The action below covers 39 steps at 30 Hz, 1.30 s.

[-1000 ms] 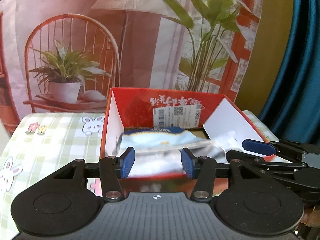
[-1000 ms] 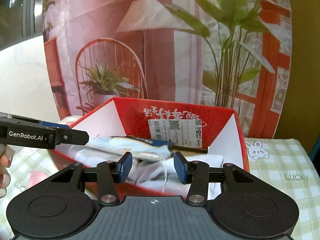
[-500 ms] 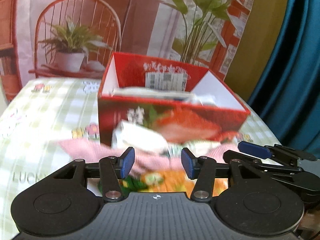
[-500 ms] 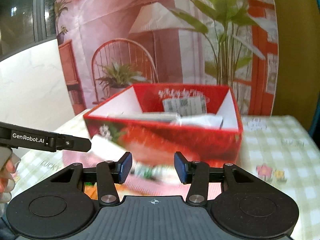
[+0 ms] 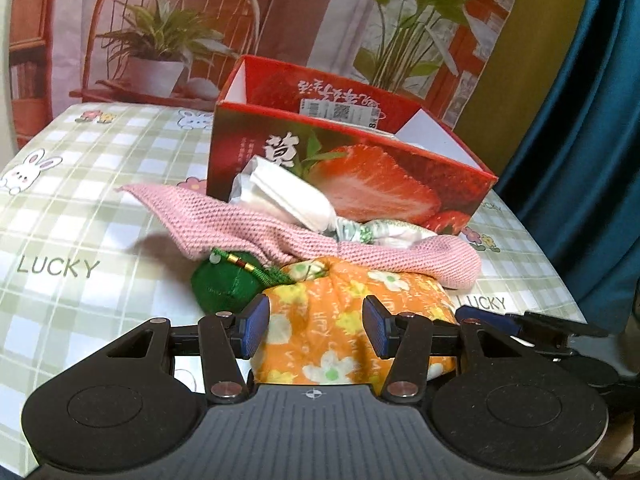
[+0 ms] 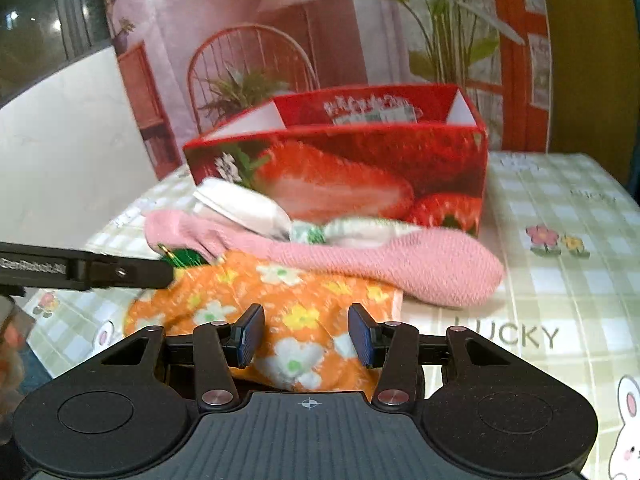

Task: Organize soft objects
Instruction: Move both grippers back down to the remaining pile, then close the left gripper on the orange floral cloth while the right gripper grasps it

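A pile of soft things lies in front of the red strawberry box. An orange flowered cloth is nearest, with a pink knitted cloth draped behind it, a green pouch at its left and white folded items against the box. My left gripper is open, its fingers either side of the orange cloth. My right gripper is open just over the same cloth. Neither holds anything.
The table has a green checked cloth with rabbits and "LUCKY" print. A printed backdrop of a chair and plants stands behind the box. A blue curtain hangs at the right. The left gripper's arm crosses the right wrist view.
Both grippers have pulled back from over the box and dropped low to the pile in front of it. The box's inside is now out of sight.
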Motion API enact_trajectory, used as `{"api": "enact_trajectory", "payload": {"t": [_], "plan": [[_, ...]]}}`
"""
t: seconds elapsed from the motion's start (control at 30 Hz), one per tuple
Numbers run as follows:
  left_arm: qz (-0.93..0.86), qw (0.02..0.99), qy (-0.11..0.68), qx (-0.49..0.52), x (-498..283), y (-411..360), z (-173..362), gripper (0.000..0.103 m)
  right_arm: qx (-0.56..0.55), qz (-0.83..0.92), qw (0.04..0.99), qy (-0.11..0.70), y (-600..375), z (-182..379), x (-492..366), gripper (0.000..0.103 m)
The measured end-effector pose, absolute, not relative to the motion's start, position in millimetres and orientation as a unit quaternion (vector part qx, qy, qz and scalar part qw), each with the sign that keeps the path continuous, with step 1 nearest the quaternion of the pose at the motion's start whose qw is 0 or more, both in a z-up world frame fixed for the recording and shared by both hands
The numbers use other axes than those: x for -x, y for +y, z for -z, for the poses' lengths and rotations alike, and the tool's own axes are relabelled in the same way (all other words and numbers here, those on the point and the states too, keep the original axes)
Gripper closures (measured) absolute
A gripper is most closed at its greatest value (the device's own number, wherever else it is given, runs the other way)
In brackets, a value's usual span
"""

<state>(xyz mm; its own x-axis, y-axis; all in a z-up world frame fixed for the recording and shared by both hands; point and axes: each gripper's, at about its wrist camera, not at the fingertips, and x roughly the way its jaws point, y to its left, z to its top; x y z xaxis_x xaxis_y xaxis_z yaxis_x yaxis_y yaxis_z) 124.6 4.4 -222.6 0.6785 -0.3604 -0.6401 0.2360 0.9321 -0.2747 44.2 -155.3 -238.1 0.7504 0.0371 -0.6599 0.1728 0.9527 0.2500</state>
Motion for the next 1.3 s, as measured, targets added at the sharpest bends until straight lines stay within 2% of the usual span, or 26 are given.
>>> {"api": "enact_trajectory", "payload": {"t": [0.3,0.47,1.0,1.1,1.17,1.23,1.3], "plan": [[0.156,0.902,0.388,0.103,-134,7,241,0.048,-0.171,0.036,0.921,0.349,-166,253,-46,0.045],[0.158,0.896,0.403,0.101,-135,4,249,0.042,-0.177,0.036,0.920,0.348,-169,255,-47,0.043],[0.171,0.890,0.407,0.116,-133,6,253,0.044,-0.178,0.042,0.920,0.347,-167,254,-48,0.038],[0.165,0.896,0.396,0.117,-132,8,251,0.056,-0.168,0.045,0.922,0.345,-165,252,-48,0.038],[0.164,0.899,0.389,0.119,-131,9,249,0.071,-0.161,0.046,0.925,0.341,-162,249,-48,0.038],[0.165,0.900,0.385,0.119,-131,10,248,0.077,-0.164,0.045,0.927,0.335,-162,248,-47,0.038],[0.164,0.902,0.383,0.117,-131,10,247,0.079,-0.171,0.048,0.926,0.332,-164,247,-47,0.035]]}}
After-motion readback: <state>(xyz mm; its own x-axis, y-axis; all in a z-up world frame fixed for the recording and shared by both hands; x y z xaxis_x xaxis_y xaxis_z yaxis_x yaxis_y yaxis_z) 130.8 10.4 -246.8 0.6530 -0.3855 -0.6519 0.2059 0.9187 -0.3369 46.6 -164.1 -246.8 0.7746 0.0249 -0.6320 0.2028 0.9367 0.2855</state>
